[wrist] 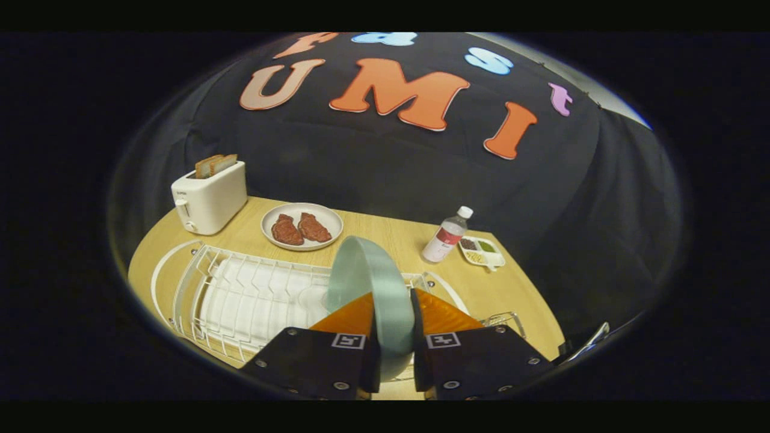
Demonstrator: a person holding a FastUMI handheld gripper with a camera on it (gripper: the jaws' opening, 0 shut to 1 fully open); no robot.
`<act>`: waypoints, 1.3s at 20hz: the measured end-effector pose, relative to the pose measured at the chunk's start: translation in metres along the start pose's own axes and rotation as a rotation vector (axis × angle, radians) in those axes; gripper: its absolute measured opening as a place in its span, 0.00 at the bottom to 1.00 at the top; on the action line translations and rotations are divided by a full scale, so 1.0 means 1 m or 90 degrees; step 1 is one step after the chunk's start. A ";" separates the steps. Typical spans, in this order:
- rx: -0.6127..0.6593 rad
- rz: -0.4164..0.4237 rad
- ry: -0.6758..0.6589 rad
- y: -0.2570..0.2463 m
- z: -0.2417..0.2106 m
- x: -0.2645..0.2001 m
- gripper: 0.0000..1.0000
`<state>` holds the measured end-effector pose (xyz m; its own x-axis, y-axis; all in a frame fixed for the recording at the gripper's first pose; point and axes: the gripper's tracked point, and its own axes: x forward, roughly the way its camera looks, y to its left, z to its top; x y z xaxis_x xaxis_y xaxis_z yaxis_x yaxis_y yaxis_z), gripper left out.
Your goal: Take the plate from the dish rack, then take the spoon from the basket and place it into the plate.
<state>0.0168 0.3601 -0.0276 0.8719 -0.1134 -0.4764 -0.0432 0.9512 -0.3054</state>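
A pale green plate (368, 278) stands on edge between my two fingers, and my gripper (394, 319) is shut on its rim. The plate rises above the white wire dish rack (240, 294), which lies just ahead and to the left of the fingers. Whether the plate still touches the rack I cannot tell. A wire basket's edge (511, 317) peeks out just right of the fingers; its contents are hidden.
On the wooden table (511, 288) beyond the rack sit a white toaster (209, 196) with bread, a white plate holding two brown meat pieces (301, 226), a small bottle (446, 235) and a little condiment dish (481, 249).
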 end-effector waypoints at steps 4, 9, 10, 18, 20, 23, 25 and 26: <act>0.002 -0.002 -0.029 -0.001 0.016 -0.013 0.22; 0.053 0.033 -0.030 -0.014 0.007 -0.027 0.22; 0.068 0.046 -0.024 -0.015 0.000 -0.027 0.22; 0.230 0.177 0.011 -0.036 -0.051 -0.062 0.22; 0.277 0.218 0.013 -0.039 -0.065 -0.076 0.22; 0.343 0.283 0.025 -0.039 -0.092 -0.098 0.22; 0.380 0.308 0.027 -0.043 -0.109 -0.108 0.22; 0.398 0.318 0.031 -0.043 -0.120 -0.112 0.22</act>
<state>-0.1377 0.2974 -0.0601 0.7986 0.3703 -0.4745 -0.1294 0.8755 0.4655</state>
